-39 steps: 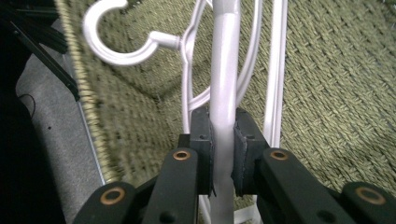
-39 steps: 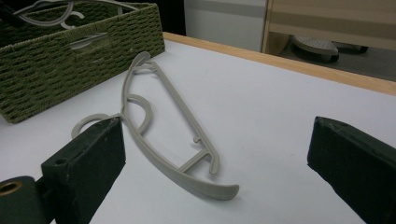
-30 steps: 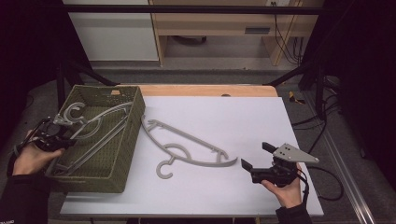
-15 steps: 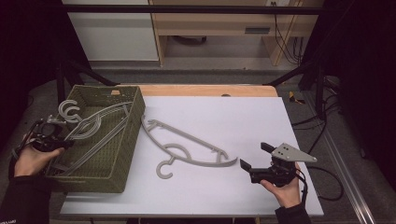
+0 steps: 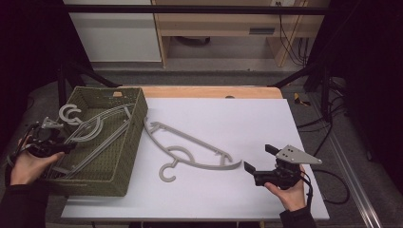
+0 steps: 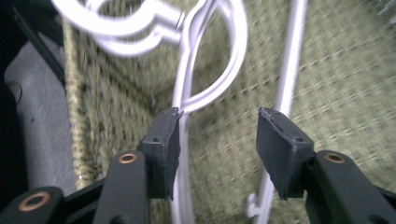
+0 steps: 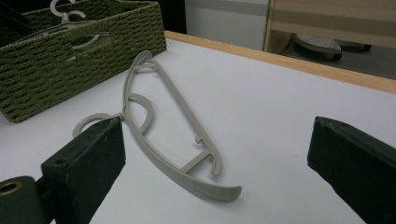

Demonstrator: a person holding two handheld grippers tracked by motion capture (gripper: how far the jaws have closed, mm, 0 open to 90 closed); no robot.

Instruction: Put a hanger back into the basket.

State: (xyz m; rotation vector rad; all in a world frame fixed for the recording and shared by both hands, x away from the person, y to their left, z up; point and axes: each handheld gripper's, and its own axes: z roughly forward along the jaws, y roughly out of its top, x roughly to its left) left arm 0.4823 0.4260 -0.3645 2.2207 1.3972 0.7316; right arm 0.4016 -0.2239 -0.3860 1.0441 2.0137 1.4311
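- L gripper [image 5: 62, 147]: jaws parted, have just been opening. In the left gripper view a grey hanger's [image 6: 184, 140] thin bar runs up just beside the inner face of the left pad [image 6: 163, 149]; right pad stands clear, so nothing is clamped.
- L hand [image 5: 28, 164] sits at the basket's [image 5: 138, 118] left rim, palm up under the gripper body, forearm coming in from the bottom-left corner of the high view; gripper points across the basket.
- Hangers in the basket [image 5: 92, 130]: grey, lying slantwise inside, hooks up by the far-left corner, one hook poking over the left rim.
- R gripper [image 5: 259, 159]: jaws spread wide, gripping nothing. In the right gripper view both black pads [image 7: 93, 154] frame the table with a lone hanger between and beyond them, untouched.
- R hand [image 5: 287, 190] holds its gripper from below near the table's [image 5: 266, 118] front-right corner, wrist level, jaws aimed left toward the table's middle; grey 3-cornered plate on top, cable trailing off the right edge.
- Lone hanger [image 5: 190, 149]: grey, flat on the white tabletop, mid-left, just beside the basket's right wall, hook toward the front edge, near tip a short way from the R gripper.
- Basket: green woven, rectangular, on the table's left edge.
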